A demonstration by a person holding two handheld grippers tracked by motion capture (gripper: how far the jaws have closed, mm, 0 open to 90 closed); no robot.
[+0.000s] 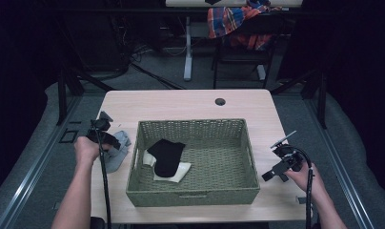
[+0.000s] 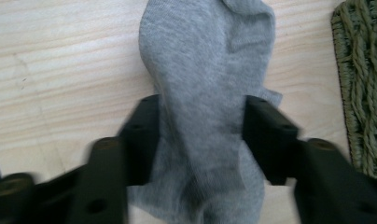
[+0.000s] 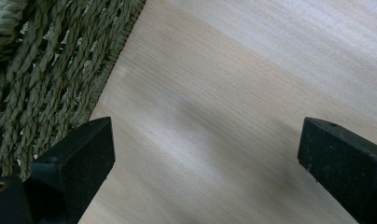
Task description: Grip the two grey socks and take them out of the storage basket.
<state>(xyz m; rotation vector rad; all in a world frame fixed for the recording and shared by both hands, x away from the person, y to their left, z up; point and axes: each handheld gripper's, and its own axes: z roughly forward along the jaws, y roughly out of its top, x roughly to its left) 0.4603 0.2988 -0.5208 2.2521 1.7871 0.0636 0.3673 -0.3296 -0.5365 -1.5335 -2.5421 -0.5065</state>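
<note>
Pale wood table [image 1: 190, 102]: left claw [image 2: 200, 121] clamps grey sock [image 2: 207, 70], right claw [image 3: 205, 154] apart.

Left tongs [image 2: 200, 135] straddling a grey sock [image 2: 210, 70] on the wooden bench [image 2: 60, 60]; woven basket [image 2: 364, 84] beside the sock.

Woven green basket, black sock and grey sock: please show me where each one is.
Woven green basket [image 1: 190, 195]: high view, front wall.
Black sock [image 1: 167, 157]: high view, middle of the fabric.
Grey sock [image 2: 203, 93]: left gripper view, middle, between the jaws.
</note>
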